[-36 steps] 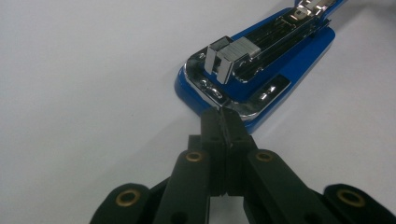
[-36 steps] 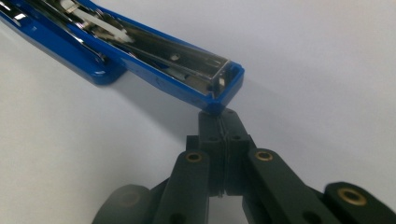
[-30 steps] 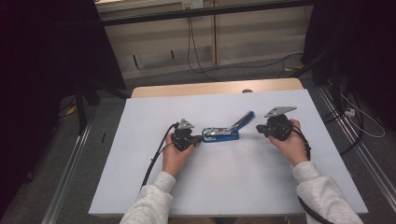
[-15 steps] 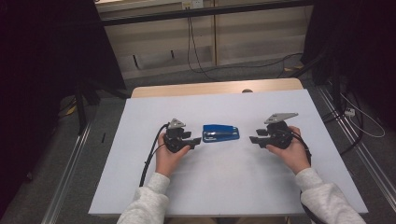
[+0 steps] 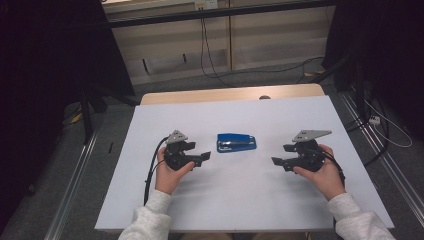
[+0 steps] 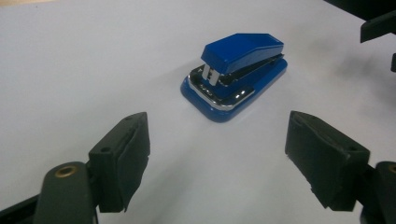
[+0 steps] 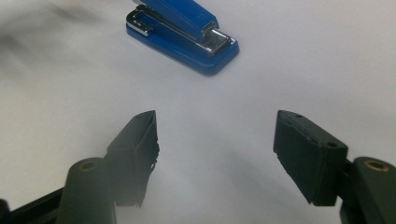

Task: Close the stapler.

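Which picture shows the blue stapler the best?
The left gripper view: the stapler is close, sharp and whole, with its metal end visible. The right gripper view cuts off its far end at the top edge. The high view shows it small, from above.

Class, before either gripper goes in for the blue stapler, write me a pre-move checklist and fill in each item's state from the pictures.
1. Left gripper open: ok, jaws spread wide in the left gripper view.
2. Right gripper open: ok, jaws apart in the right gripper view.
3. Stapler free: ok, it lies between the grippers, touched by neither.
4. Stapler closed and flat on its base: ok.
5. Table bare around the stapler: ok, nothing else lies near it.
6. Staples loaded: cannot tell.
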Demonstrator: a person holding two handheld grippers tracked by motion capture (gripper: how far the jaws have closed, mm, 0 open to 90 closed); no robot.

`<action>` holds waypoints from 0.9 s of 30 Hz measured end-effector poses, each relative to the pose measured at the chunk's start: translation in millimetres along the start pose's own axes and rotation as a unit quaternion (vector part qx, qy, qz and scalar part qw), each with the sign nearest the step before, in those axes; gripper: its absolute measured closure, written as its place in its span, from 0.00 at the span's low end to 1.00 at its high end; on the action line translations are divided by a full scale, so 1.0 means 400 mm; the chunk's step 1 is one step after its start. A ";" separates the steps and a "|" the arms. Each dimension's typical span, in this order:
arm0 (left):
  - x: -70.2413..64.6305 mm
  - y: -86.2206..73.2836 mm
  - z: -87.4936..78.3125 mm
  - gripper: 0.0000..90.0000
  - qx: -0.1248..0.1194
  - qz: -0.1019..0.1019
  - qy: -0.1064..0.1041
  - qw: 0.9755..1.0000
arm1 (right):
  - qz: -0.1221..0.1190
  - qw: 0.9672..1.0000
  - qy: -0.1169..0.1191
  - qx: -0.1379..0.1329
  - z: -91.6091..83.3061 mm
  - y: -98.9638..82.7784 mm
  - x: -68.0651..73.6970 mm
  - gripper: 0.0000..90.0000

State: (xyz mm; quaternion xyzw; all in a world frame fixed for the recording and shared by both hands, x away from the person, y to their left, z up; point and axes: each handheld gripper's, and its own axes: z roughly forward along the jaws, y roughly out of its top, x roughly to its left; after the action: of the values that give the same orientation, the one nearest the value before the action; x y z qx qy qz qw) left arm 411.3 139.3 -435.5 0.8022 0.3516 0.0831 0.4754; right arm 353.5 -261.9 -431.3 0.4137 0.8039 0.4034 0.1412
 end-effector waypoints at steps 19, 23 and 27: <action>0.008 -0.054 -0.102 0.10 -0.015 -0.009 0.012 1.000 | -0.008 1.000 0.003 0.000 -0.058 -0.038 0.026 0.19; 0.007 -0.063 -0.123 0.09 -0.012 0.004 0.020 1.000 | -0.007 1.000 -0.002 -0.002 -0.076 -0.048 0.024 0.18; 0.006 -0.073 -0.147 0.09 -0.024 0.002 0.027 0.999 | -0.007 1.000 -0.004 0.001 -0.091 -0.057 0.023 0.17</action>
State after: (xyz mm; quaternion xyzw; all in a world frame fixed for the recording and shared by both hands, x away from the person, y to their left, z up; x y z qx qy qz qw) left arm 371.3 191.0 -428.5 0.7887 0.3605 0.1137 0.4848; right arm 314.6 -281.6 -424.6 0.4101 0.8063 0.4002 0.1469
